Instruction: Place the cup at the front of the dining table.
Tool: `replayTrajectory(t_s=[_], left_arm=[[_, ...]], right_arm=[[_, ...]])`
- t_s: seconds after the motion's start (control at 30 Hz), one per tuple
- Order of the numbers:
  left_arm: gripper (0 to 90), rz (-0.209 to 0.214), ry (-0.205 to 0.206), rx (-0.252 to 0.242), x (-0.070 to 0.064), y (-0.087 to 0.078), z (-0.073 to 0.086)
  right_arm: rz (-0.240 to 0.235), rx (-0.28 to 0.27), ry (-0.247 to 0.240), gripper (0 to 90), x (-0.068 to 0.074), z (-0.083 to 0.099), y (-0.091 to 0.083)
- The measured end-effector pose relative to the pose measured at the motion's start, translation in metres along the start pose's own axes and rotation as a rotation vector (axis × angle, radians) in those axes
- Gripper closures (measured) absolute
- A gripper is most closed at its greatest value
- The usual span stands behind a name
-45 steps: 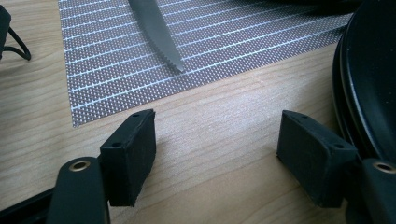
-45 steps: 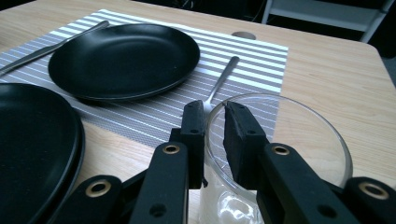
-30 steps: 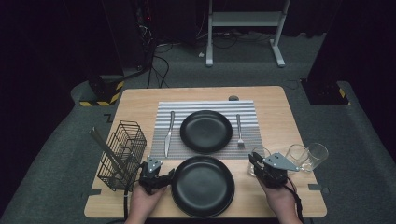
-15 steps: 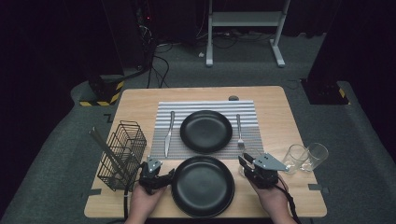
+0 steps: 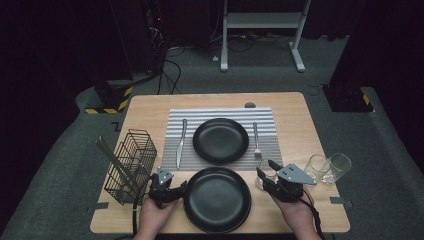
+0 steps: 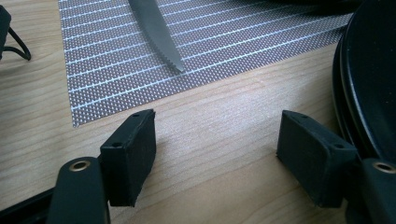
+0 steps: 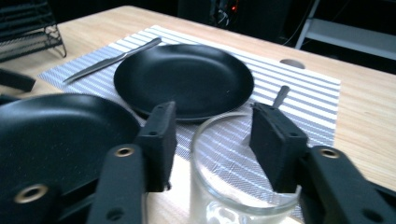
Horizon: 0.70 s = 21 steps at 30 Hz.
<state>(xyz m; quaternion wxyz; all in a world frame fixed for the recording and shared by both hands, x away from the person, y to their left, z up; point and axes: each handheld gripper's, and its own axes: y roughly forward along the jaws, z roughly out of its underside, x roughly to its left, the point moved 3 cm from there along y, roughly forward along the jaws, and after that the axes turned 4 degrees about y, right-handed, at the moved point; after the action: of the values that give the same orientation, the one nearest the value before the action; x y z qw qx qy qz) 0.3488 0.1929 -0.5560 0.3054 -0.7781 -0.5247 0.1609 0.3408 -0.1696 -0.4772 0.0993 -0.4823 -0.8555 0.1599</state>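
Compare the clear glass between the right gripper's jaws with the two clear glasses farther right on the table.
The clear glass tumbler stands upright between the right gripper's jaws, beside the near black plate; whether the jaws touch it is unclear. The two other clear glasses stand apart from any gripper, near the table's right edge, close side by side. All three are clear and look empty.
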Motion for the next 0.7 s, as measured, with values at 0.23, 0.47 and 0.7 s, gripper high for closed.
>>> replayTrajectory(t_s=[0.23, 0.47, 0.7], left_arm=[[28.4, 0.0, 0.0, 0.0, 0.0, 0.0, 0.0], [28.4, 0.001, 0.0, 0.0, 0.0, 0.0, 0.0], [28.4, 0.001, 0.0, 0.0, 0.0, 0.0, 0.0]], right_arm=[[0.048, -0.038, 0.03, 26.7, -0.008, -0.003, -0.004], [0.048, 0.013, 0.084, 15.8, -0.013, 0.005, 0.005], [0.043, 0.056, 0.12, 15.6, -0.015, 0.015, 0.013]])
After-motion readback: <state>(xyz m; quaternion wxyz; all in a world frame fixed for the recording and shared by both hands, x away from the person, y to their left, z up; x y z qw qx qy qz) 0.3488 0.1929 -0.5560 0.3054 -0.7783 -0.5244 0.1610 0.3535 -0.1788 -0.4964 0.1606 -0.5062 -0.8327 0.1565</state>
